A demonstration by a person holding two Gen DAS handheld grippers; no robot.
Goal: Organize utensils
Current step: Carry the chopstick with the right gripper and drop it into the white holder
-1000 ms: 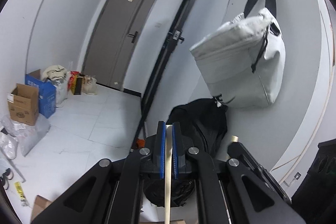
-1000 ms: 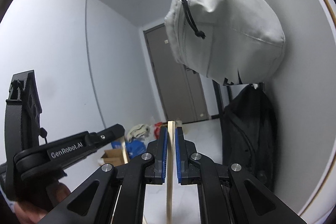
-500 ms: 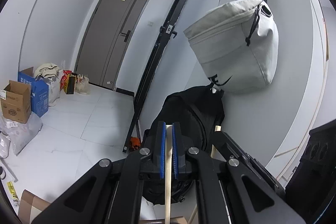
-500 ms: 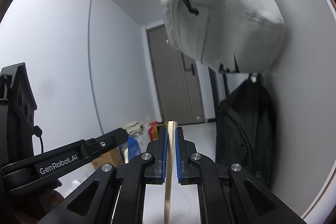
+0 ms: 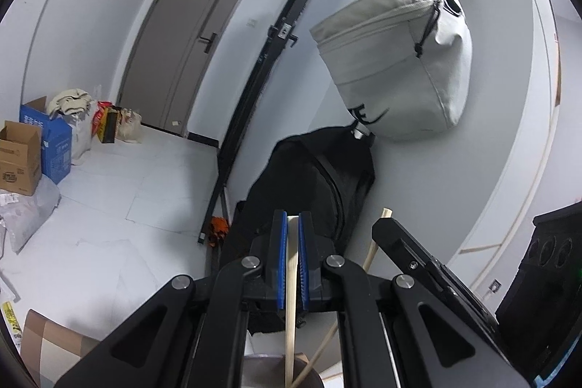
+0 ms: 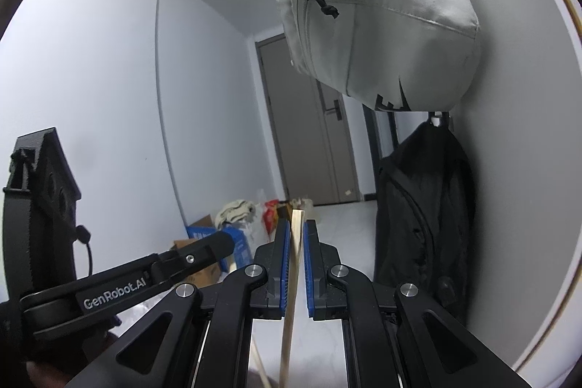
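The left gripper (image 5: pixel 293 257) has its blue pads (image 5: pixel 279 264) pressed against a pale wooden chopstick (image 5: pixel 291 297), which stands nearly upright between them with its squared top just above the pad tips and its lower end running down toward a dark round rim at the bottom edge of the left wrist view; what that rim belongs to cannot be told. The right gripper (image 6: pixel 296 260) likewise pinches a second chopstick (image 6: pixel 293 279), held upright and leaning slightly, its top poking just above the pads. In the left wrist view the second chopstick (image 5: pixel 374 242) shows just to the right, tilted, beside the right gripper's black finger. In the right wrist view the left gripper's black body (image 6: pixel 120 282) reaches in from the lower left, close by. Both grippers point toward a white wall where a grey bag (image 5: pixel 396 60) hangs from a hook, with a black jacket (image 5: pixel 320 184) hanging below it. Farther back stand a grey door (image 5: pixel 189 39) and, on the pale tiled floor (image 5: pixel 120 191), a blue box (image 5: pixel 51 140) and a cardboard box (image 5: pixel 18 155).
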